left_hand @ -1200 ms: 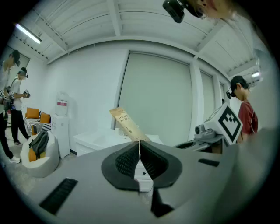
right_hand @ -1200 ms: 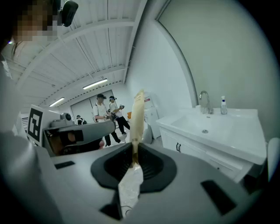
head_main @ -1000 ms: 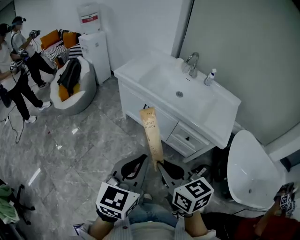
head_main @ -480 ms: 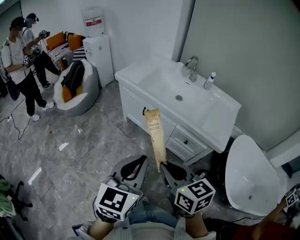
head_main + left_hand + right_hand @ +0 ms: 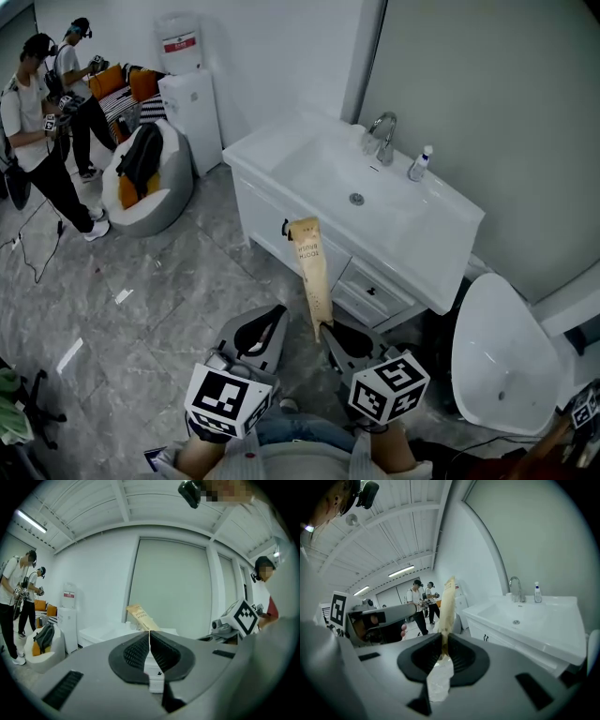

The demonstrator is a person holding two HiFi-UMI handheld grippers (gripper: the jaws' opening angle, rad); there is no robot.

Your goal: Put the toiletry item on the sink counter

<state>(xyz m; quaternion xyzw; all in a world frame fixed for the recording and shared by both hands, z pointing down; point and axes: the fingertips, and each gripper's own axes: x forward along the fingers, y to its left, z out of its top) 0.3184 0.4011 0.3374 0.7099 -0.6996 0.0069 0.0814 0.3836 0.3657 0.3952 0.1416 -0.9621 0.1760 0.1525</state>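
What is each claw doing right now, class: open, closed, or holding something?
Left claw: closed, holding nothing.
Right claw: closed on the toothbrush box.

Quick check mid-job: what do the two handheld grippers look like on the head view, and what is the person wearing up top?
The left gripper and right gripper match: grey bodies with black, ribbed, rounded jaw pads. Each carries a white cube printed with black square markers. No cables show on either. The person's shirt looks light and finely striped.
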